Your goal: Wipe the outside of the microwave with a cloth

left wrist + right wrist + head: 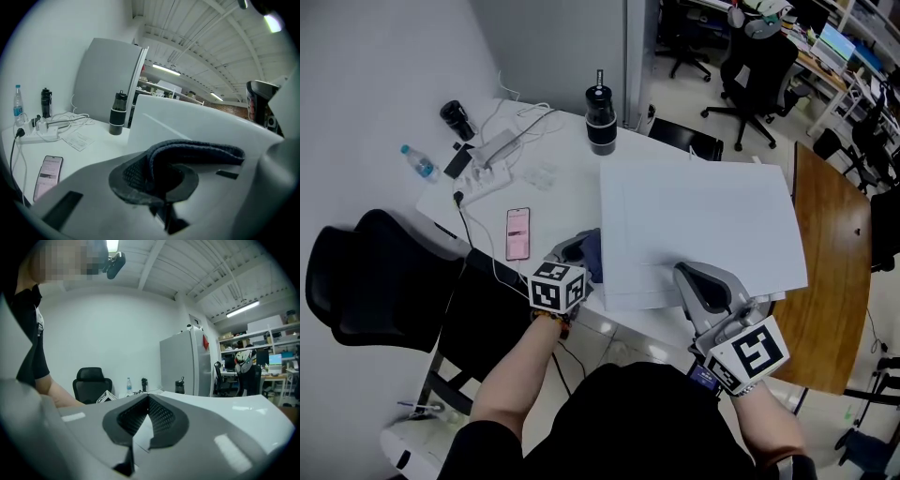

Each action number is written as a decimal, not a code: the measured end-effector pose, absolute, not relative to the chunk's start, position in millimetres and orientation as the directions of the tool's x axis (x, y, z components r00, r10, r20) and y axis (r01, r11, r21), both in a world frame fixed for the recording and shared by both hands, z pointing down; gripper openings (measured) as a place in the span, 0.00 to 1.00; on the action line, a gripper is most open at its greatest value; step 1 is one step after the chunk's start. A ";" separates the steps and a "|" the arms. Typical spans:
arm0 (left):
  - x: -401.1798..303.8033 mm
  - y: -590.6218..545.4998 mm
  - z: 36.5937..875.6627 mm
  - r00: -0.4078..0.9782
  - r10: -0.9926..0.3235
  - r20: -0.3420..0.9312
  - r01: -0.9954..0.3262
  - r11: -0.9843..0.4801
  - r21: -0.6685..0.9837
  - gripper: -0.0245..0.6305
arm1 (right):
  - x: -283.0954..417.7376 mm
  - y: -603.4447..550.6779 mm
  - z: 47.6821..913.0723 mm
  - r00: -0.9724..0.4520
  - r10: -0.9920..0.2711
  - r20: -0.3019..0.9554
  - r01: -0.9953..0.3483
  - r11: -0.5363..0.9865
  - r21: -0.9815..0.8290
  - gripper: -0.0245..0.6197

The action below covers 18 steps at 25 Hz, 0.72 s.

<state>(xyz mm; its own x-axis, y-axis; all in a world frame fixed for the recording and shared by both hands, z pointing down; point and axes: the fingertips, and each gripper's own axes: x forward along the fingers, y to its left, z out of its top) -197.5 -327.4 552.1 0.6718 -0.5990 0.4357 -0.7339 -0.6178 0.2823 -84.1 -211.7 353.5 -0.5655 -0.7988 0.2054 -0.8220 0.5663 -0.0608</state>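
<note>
The microwave [703, 220] is a big white box on the white table; from the head view I see its flat top. My left gripper [581, 251] is at its near left corner, shut on a folded dark blue cloth [592, 255]. In the left gripper view the cloth [197, 154] bulges out between the jaws of that gripper [161, 180], right in front of the microwave's white side [187, 122]. My right gripper [686, 272] lies over the near edge of the top, and in its own view this gripper [147, 399] is shut with nothing in it.
Left of the microwave, the table holds a pink phone [517, 232], a power strip with cables [487, 173], a water bottle [420, 162] and a black flask [600, 120]. A black chair [366, 281] stands at the left and a wooden table [830, 253] at the right.
</note>
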 end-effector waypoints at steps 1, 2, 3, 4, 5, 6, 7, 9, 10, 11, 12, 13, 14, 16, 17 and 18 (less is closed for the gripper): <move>-197.4 -331.8 552.5 0.672 -0.598 0.438 -0.734 -0.618 0.282 0.08 | -84.4 -214.6 354.7 -0.562 -0.800 0.211 -0.824 0.563 -0.064 0.04; -197.2 -335.9 553.1 0.671 -0.596 0.441 -0.734 -0.618 0.282 0.08 | -84.7 -217.2 356.1 -0.559 -0.800 0.216 -0.826 0.559 -0.066 0.04; -197.0 -339.8 553.9 0.670 -0.595 0.444 -0.734 -0.618 0.281 0.08 | -85.0 -219.7 357.6 -0.556 -0.801 0.222 -0.828 0.556 -0.069 0.04; -196.6 -343.8 555.0 0.669 -0.593 0.448 -0.735 -0.617 0.280 0.08 | -84.9 -222.2 359.3 -0.553 -0.802 0.228 -0.831 0.552 -0.072 0.04; -196.1 -347.8 556.1 0.667 -0.592 0.452 -0.736 -0.617 0.278 0.08 | -84.5 -224.8 361.3 -0.549 -0.803 0.234 -0.833 0.548 -0.075 0.04; -195.6 -352.0 557.2 0.665 -0.591 0.456 -0.738 -0.617 0.275 0.08 | -84.1 -227.7 363.4 -0.544 -0.804 0.242 -0.837 0.542 -0.079 0.04; -195.2 -356.3 558.3 0.663 -0.591 0.460 -0.739 -0.617 0.272 0.08 | -83.6 -230.9 365.4 -0.539 -0.805 0.249 -0.840 0.536 -0.083 0.04; -194.6 -364.4 560.4 0.660 -0.591 0.465 -0.741 -0.616 0.269 0.08 | -83.5 -237.4 368.3 -0.532 -0.806 0.260 -0.844 0.528 -0.089 0.04; -194.4 -368.1 561.2 0.659 -0.590 0.467 -0.741 -0.615 0.269 0.08 | -83.7 -240.9 369.1 -0.530 -0.806 0.263 -0.846 0.526 -0.093 0.04; -194.1 -371.6 561.7 0.658 -0.590 0.468 -0.742 -0.614 0.269 0.08 | -83.8 -244.5 369.9 -0.529 -0.806 0.265 -0.847 0.523 -0.097 0.04; -193.9 -374.9 562.2 0.658 -0.589 0.469 -0.742 -0.614 0.269 0.08 | -83.9 -248.2 370.7 -0.528 -0.806 0.268 -0.848 0.521 -0.101 0.04; -193.7 -377.9 562.6 0.657 -0.589 0.470 -0.742 -0.613 0.269 0.08 | -83.8 -251.9 371.5 -0.526 -0.806 0.271 -0.848 0.519 -0.105 0.04; -193.5 -380.7 563.0 0.657 -0.589 0.472 -0.743 -0.613 0.270 0.08 | -83.6 -255.6 372.4 -0.525 -0.806 0.274 -0.849 0.517 -0.109 0.04; -193.2 -385.6 564.1 0.656 -0.588 0.474 -0.744 -0.611 0.271 0.08 | -82.8 -262.9 373.9 -0.523 -0.806 0.277 -0.851 0.512 -0.117 0.04; -193.0 -388.0 564.8 0.655 -0.587 0.476 -0.744 -0.610 0.272 0.08 | -82.1 -266.7 374.8 -0.522 -0.806 0.279 -0.852 0.510 -0.123 0.04; -192.9 -390.3 565.6 0.654 -0.586 0.478 -0.745 -0.609 0.272 0.08 | -81.0 -270.6 376.0 -0.522 -0.806 0.280 -0.852 0.506 -0.130 0.04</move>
<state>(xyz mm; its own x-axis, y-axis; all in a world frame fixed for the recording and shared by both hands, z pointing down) -192.9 -390.3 565.6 0.6541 -0.5860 0.4784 -0.7448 -0.6094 0.2718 -81.0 -270.6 376.0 -0.5215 -0.8060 0.2799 -0.8524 0.5063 -0.1302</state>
